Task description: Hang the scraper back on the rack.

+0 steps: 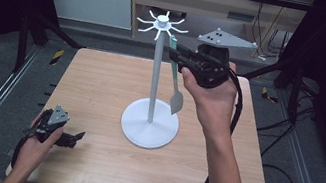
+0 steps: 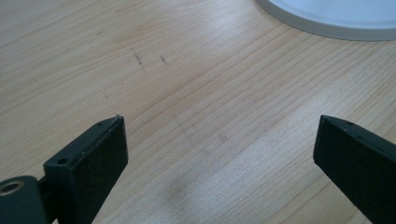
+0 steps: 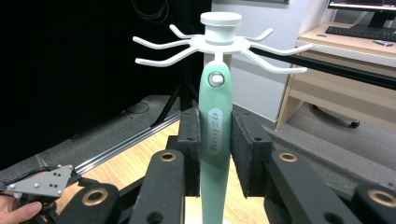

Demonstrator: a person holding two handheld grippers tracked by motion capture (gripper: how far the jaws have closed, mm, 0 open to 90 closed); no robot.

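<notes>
In the high view, a white hook stand is seen at the middle of the table, its round base resting on the wood. The right claw is held up near the stand's top, to its right, and is clamped on the handle of a pale green spatula, which hangs down beside the pole. The left claw is held low at the near left corner of the table, well apart from the stand.

In the left gripper view, the jaws are seen wide apart above bare wood, with the stand's base at the far edge.

In the right gripper view, the spatula's handle is gripped between both pads, and its hanging hole is seated on a hook of the stand.
</notes>
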